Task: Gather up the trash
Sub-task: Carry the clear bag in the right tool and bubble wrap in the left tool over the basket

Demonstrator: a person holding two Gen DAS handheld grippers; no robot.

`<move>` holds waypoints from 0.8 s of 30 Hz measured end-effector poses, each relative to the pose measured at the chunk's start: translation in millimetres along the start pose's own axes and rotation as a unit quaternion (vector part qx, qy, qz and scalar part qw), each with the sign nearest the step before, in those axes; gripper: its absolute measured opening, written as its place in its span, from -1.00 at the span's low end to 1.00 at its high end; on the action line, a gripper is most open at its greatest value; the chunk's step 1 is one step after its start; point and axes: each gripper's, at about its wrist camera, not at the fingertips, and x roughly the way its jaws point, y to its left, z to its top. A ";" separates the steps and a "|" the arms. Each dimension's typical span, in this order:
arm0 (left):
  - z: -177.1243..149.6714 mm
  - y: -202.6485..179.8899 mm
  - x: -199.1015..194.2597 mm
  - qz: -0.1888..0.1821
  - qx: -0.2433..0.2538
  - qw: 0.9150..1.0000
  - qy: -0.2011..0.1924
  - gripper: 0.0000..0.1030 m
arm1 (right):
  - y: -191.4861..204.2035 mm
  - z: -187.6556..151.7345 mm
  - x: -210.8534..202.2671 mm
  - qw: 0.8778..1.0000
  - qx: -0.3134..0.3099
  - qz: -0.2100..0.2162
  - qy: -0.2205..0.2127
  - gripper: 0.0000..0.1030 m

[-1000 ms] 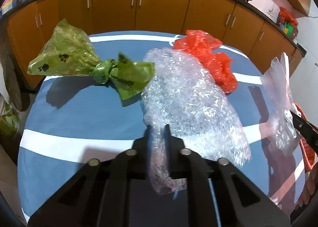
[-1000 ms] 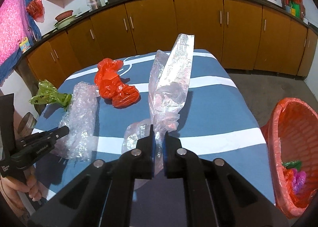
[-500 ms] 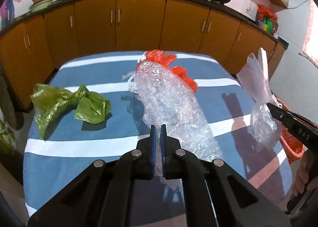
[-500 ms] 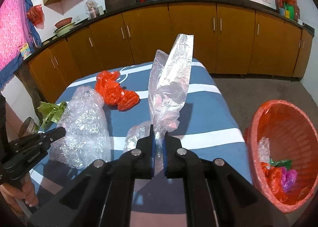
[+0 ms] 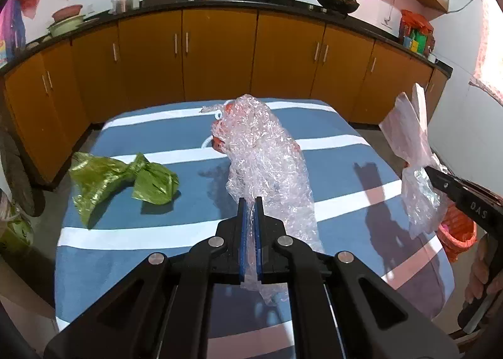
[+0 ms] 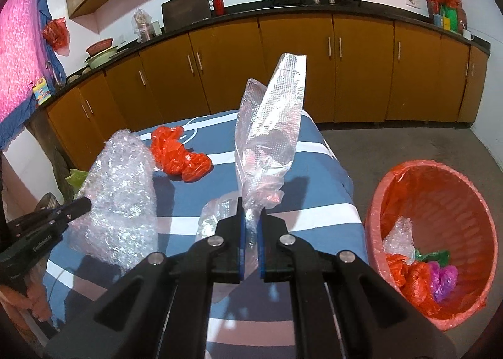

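Observation:
My left gripper (image 5: 250, 202) is shut on a crumpled sheet of bubble wrap (image 5: 267, 155), held up over the blue striped table (image 5: 125, 252); the same bubble wrap (image 6: 119, 189) shows at the left of the right wrist view. My right gripper (image 6: 251, 205) is shut on a clear plastic bag (image 6: 270, 126) that stands up above its fingers; that plastic bag (image 5: 411, 151) hangs at the right in the left wrist view. A green bag (image 5: 119, 180) and a red bag (image 6: 179, 155) lie on the table. An orange trash basket (image 6: 440, 233) with trash inside stands on the floor to the right.
Wooden cabinets (image 6: 283, 67) under a dark counter run along the back wall. Grey floor (image 6: 408, 145) lies between the table and the cabinets. A person's hand (image 5: 481, 271) holds the right gripper's handle at the right edge.
Both grippers have risen and drawn back, lifting the bubble wrap and the plastic bag off the table. The basket has come further into the right wrist view.

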 end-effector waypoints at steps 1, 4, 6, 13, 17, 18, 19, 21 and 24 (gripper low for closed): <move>1.4 1.7 -2.2 0.001 -0.002 1.000 -0.004 -0.92 | -0.4 0.1 -1.5 1.000 0.000 0.000 -0.001 -0.85; 5.6 4.7 -7.4 0.004 -0.006 1.000 -0.013 -0.92 | -1.6 0.5 -5.0 1.000 -0.002 -0.001 -0.002 -0.85; 6.8 5.5 -11.6 0.007 -0.006 1.000 -0.019 -0.92 | -2.4 0.5 -7.5 1.000 -0.002 0.000 -0.004 -0.85; 14.1 -0.5 -23.5 0.005 -0.004 0.999 -0.037 -0.92 | -5.2 2.0 -22.8 1.000 0.000 -0.002 -0.010 -0.85; 18.7 -10.4 -29.0 0.002 0.001 0.999 -0.048 -0.92 | -10.3 4.2 -32.8 1.000 0.000 -0.006 -0.018 -0.85; 19.8 -13.2 -30.6 0.001 0.002 0.999 -0.051 -0.92 | -11.1 4.6 -35.4 1.000 0.000 -0.007 -0.020 -0.85; 21.4 -15.2 -31.6 0.000 0.002 0.999 -0.053 -0.92 | -12.6 4.8 -38.1 1.000 0.000 -0.009 -0.022 -0.85; 24.0 -21.1 -34.1 -0.003 0.004 0.998 -0.057 -0.92 | -15.8 6.2 -45.0 1.000 0.000 -0.013 -0.028 -0.85; 26.8 -29.9 -38.7 -0.006 0.009 0.998 -0.063 -0.92 | -19.2 6.5 -55.5 0.999 0.000 -0.017 -0.035 -0.85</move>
